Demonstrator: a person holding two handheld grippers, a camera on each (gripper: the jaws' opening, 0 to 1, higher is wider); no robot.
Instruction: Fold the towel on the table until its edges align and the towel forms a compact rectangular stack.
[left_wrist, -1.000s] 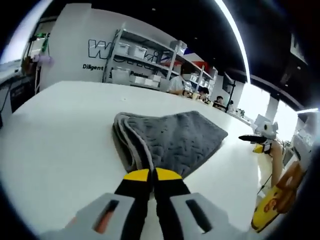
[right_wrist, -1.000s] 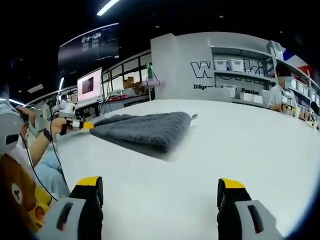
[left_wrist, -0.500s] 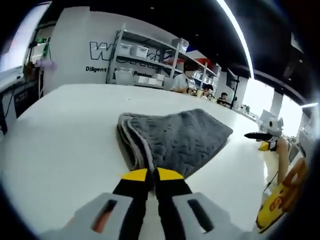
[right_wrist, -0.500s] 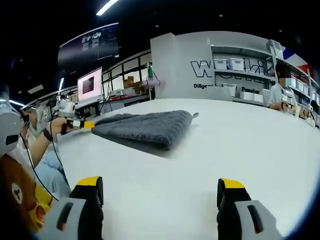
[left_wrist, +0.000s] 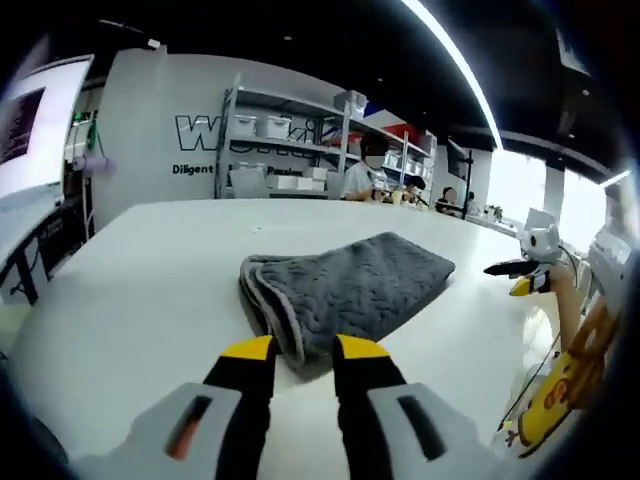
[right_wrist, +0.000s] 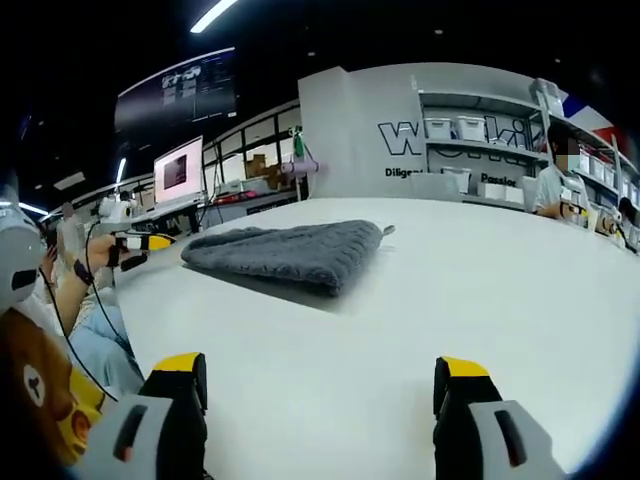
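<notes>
A grey towel (left_wrist: 350, 290), folded into a thick stack with its layered edge facing me, lies flat on the white table (left_wrist: 130, 280). My left gripper (left_wrist: 300, 352) stands open just short of the towel's near corner, holding nothing. The right gripper view has the same towel (right_wrist: 290, 250) further off, left of centre. My right gripper (right_wrist: 322, 368) is wide open above bare table (right_wrist: 480, 290), well short of the towel. The left gripper (right_wrist: 135, 243) appears there beside the towel's left end. In the left gripper view the right gripper (left_wrist: 515, 270) shows at the far right.
Shelving with white bins (left_wrist: 290, 130) and seated people (left_wrist: 365, 170) stand behind the table. A lit monitor (right_wrist: 178, 170) and cluttered desks sit at the back left. The person's yellow patterned sleeve (left_wrist: 555, 400) is near the table's edge.
My left gripper has opened and let go of the towel's edge, drawing back a little. The towel now rests flat. My right gripper has stayed open and still.
</notes>
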